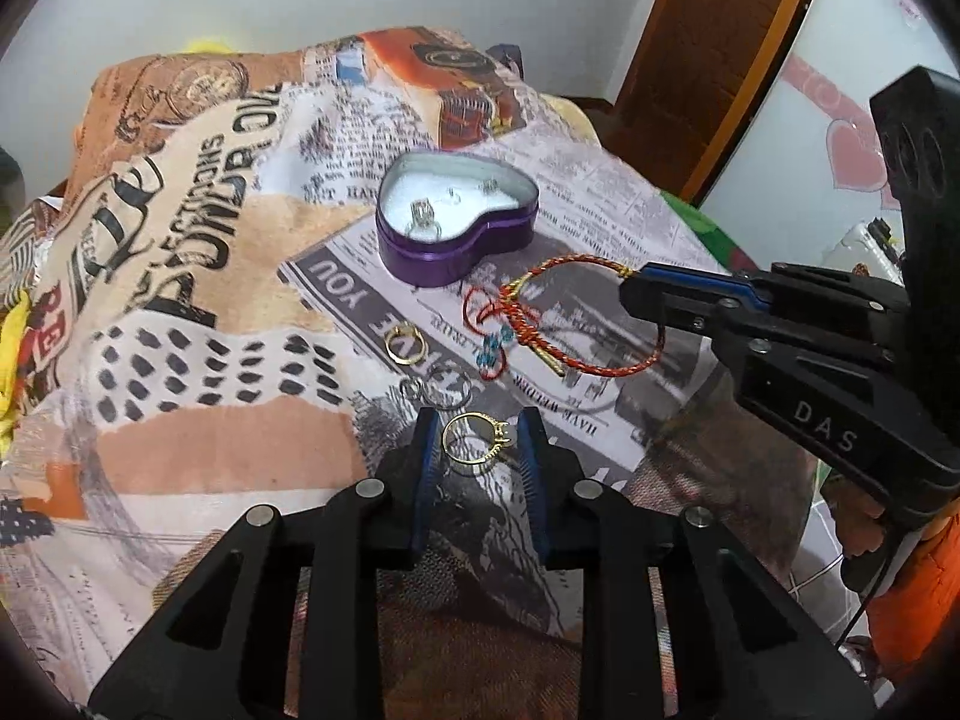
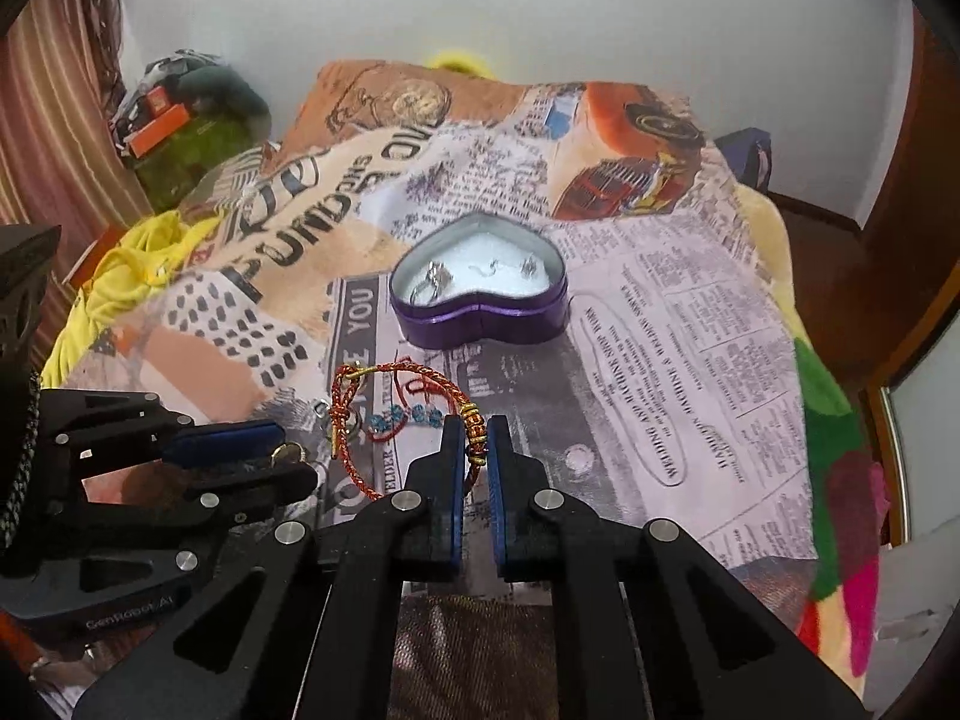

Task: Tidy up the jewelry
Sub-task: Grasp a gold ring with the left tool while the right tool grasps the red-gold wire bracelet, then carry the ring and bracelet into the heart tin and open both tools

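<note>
A: surface is a newspaper-print cloth [image 1: 600, 192] draped over a table; white wall behind, wooden door frame [image 1: 672, 48] upper right of the left wrist view; yellow fabric [image 2: 120, 276] bunched at mid left of the right wrist view.

B: container?

A: purple heart tin [image 1: 456, 240], lid off, white lining, centre of both views; a silver ring with a stone [image 1: 422, 216] sits in its left lobe; two more small silver pieces further right inside, too small to identify.

B: left gripper?

A: left gripper [image 1: 478, 438] at lower centre of its own view; fingers moderately apart, straddling a gold ring with stone [image 1: 478, 437]; ring lies between the blue pads [image 1: 427, 450]; can't tell whether either pad touches it.

B: right one?

A: right gripper [image 2: 475, 438] narrow; jaws pinched on the red-and-gold braided bracelet [image 2: 414, 375] at its gold-beaded section; in the left wrist view it comes in from the right edge and the bracelet loop hangs off its tip, far side lifted, near side apparently down at the cloth.

B: loose items?

A: all in front of the tin, centre frame; plain gold ring [image 1: 405, 343] left of the bracelet; thin red cord with blue beads [image 1: 493, 348] tangled inside the bracelet loop; two silver hoops [image 1: 441, 387] just beyond the left fingertips; everything else on the cloth is print.
</note>
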`<state>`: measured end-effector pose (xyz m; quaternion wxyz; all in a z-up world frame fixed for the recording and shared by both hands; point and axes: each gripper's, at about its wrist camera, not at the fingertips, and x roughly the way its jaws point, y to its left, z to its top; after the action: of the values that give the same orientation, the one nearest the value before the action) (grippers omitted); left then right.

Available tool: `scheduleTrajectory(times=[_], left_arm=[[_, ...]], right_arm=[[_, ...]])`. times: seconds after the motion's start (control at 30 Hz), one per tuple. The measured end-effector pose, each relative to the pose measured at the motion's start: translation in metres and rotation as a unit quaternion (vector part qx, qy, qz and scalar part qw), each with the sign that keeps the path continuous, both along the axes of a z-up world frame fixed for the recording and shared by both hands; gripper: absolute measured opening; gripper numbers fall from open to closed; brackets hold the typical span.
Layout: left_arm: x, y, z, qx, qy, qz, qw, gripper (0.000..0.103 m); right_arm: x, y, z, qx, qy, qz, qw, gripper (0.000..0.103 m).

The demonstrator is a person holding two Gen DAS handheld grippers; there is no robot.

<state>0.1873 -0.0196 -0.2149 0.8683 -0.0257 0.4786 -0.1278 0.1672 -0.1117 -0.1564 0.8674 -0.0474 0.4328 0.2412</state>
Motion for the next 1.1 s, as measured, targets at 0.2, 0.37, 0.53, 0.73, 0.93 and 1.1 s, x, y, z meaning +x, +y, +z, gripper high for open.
scheduleTrajectory(times=[0.2,0.37,0.53,0.73,0.93,1.1], left_arm=[[-0.002,0.003,0.022,0.003,-0.025,0.003,0.9997,0.025],[0.001,0.002,0.038,0.006,-0.046,0.001,0.9989,0.025],[0.011,0.001,0.048,0.012,-0.06,0.001,0.9981,0.025],[0.027,0.002,0.054,0.008,-0.069,0.0,0.9976,0.025],[0.047,0.002,0.055,0.009,-0.076,-0.001,0.9971,0.025],[0.063,0.004,0.053,0.011,-0.079,0.004,0.9968,0.025]], right_arm=[[-0.002,-0.006,0.017,0.008,-0.019,-0.013,1.0,0.006],[0.0,-0.008,0.026,0.014,-0.034,-0.024,0.999,0.006],[0.011,-0.008,0.03,0.013,-0.043,-0.031,0.998,0.006],[0.028,-0.005,0.035,0.016,-0.055,-0.04,0.998,0.006],[0.042,-0.004,0.037,0.019,-0.062,-0.046,0.997,0.006],[0.055,-0.002,0.034,0.019,-0.061,-0.052,0.997,0.006]])
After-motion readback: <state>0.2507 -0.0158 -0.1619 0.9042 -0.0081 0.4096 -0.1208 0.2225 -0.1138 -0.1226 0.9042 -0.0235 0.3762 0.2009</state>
